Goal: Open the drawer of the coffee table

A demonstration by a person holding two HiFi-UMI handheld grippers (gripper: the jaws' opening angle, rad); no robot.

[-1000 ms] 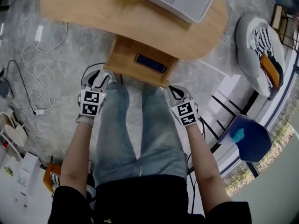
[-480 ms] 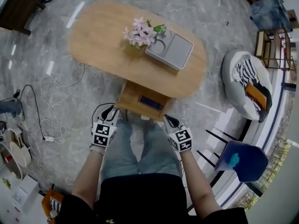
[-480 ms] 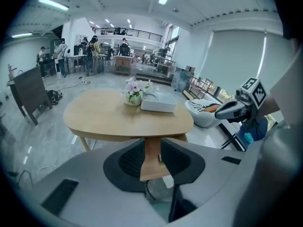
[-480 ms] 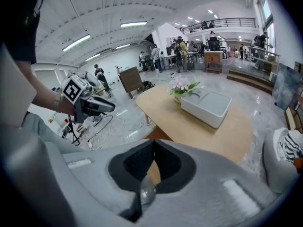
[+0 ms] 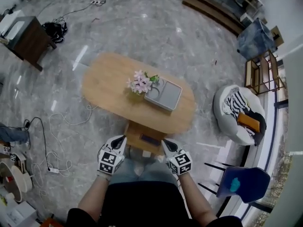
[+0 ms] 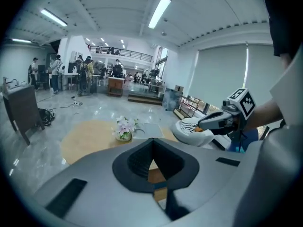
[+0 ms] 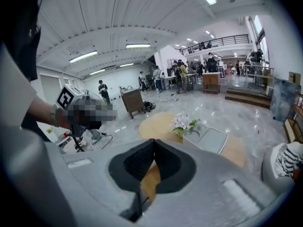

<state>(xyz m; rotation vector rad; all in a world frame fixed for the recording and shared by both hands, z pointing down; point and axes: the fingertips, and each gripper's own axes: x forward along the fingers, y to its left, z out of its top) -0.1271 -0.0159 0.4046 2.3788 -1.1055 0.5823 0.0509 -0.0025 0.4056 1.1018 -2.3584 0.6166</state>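
Bright, even light from ceiling tube lamps (image 6: 158, 12); glare streaks on marble floor (image 5: 80, 56); fisheye bending, dark corners.

Pink flowers (image 5: 140, 83) stand just beside a flat grey tray (image 5: 166, 98). To the right sits a white beanbag (image 5: 226, 115) with striped cloth (image 5: 235, 100) on it, and a blue chair (image 5: 246, 183) stands lower in the head view. At left, a dark cabinet (image 5: 29, 40) and loose white cables (image 5: 52, 126) occupy the marble floor (image 5: 142, 27).
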